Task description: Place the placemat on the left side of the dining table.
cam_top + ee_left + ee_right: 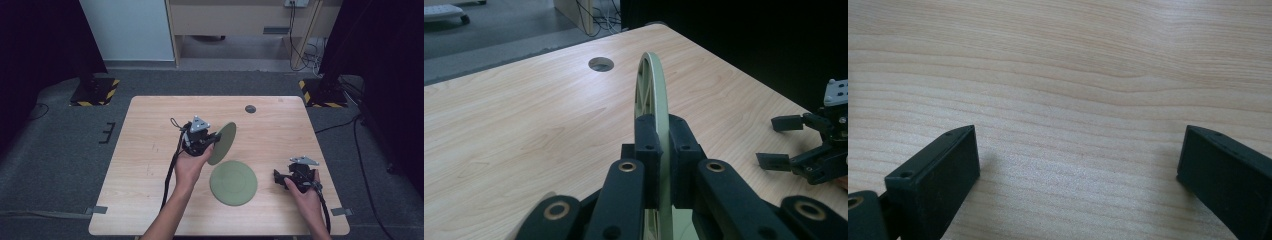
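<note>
My left gripper (212, 140) is shut on the rim of a pale green plate (223, 142) and holds it on edge above the table's middle. In the left gripper view the plate (653, 90) stands upright between the two black pads (647, 150), its ribbed underside facing left. A second green plate (233, 182) lies flat on the wooden table (150, 165), just below the lifted one. My right gripper (276, 175) rests low at the table's right front, open, jaws pointing left toward the flat plate. The right gripper view shows its fingers (943, 175) wide apart over bare wood.
A round cable hole (250, 108) sits near the table's far edge, also seen as the hole (601, 63) beyond the held plate. Black stands with yellow-striped bases (95, 90) flank the table's far corners. A cable trails from each gripper toward the front edge.
</note>
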`<state>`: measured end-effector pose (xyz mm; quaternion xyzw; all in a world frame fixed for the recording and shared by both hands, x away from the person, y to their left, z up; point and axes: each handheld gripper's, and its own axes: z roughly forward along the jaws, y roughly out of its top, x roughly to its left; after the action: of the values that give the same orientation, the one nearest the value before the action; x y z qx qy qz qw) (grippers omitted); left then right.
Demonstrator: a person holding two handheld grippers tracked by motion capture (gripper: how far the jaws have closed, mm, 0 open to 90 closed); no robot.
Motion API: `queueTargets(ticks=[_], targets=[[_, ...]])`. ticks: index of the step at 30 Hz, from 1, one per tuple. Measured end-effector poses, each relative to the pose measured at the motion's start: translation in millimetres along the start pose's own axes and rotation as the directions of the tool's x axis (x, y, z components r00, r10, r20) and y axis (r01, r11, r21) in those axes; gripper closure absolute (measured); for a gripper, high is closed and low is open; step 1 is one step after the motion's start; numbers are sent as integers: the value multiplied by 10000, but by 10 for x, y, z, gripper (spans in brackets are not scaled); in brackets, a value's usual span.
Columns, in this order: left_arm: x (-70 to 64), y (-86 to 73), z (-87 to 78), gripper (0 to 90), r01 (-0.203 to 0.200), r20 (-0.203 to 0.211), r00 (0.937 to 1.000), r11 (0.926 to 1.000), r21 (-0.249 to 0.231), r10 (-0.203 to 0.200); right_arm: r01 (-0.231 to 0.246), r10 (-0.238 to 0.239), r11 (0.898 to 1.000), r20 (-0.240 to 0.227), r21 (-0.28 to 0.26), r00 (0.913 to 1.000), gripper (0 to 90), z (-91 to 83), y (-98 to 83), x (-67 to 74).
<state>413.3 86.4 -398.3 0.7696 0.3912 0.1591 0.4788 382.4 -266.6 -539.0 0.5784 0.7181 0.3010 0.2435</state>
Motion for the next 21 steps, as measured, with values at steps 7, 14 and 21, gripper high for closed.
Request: queueTargets(ticks=[7, 14, 21], targets=[[103, 1, -65, 854, 32, -242, 9997, 10000, 11, -32, 3, -3, 10000, -15, 14, 10000, 31, 1, 1, 2], [210, -18, -145, 855, 3, -556, 9985, 9999, 132, 5, -3, 3, 10000, -8, 19, 10000, 30, 2, 1, 3], [282, -28, -232, 854, 85, -760, 9971, 10000, 27, -83, -6, 6, 10000, -10, 27, 10000, 27, 3, 2, 4]])
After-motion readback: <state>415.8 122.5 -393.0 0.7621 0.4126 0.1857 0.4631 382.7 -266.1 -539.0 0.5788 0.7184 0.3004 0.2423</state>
